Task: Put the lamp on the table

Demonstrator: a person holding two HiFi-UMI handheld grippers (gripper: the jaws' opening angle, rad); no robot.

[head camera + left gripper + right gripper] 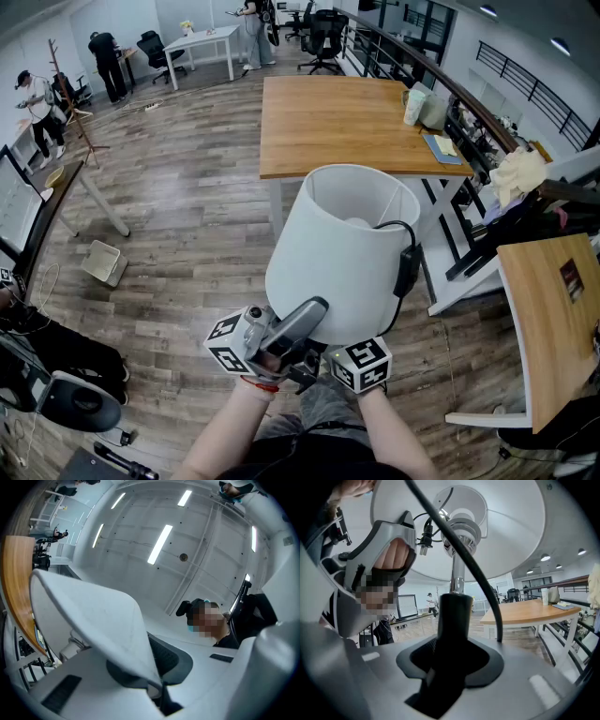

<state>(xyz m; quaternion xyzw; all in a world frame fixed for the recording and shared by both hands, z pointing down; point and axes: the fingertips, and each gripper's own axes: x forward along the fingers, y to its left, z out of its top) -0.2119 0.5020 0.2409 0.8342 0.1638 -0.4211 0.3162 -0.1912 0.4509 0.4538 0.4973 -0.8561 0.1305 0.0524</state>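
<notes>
Since the lamp [342, 253] looked top-heavy, my right gripper [450, 665] clamped its stiff black stem [453, 616]; my left gripper [157, 679] only pinched the flimsy shade rim [117, 634].

head view looks steeply down; both gripper views look up, close under lamp [342, 253].

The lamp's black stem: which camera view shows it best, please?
The right gripper view: the black stem stands clamped between the right gripper's jaws and rises to the shade. The head view shows only the shade from above. The left gripper view shows only the shade's rim in the left gripper.
</notes>
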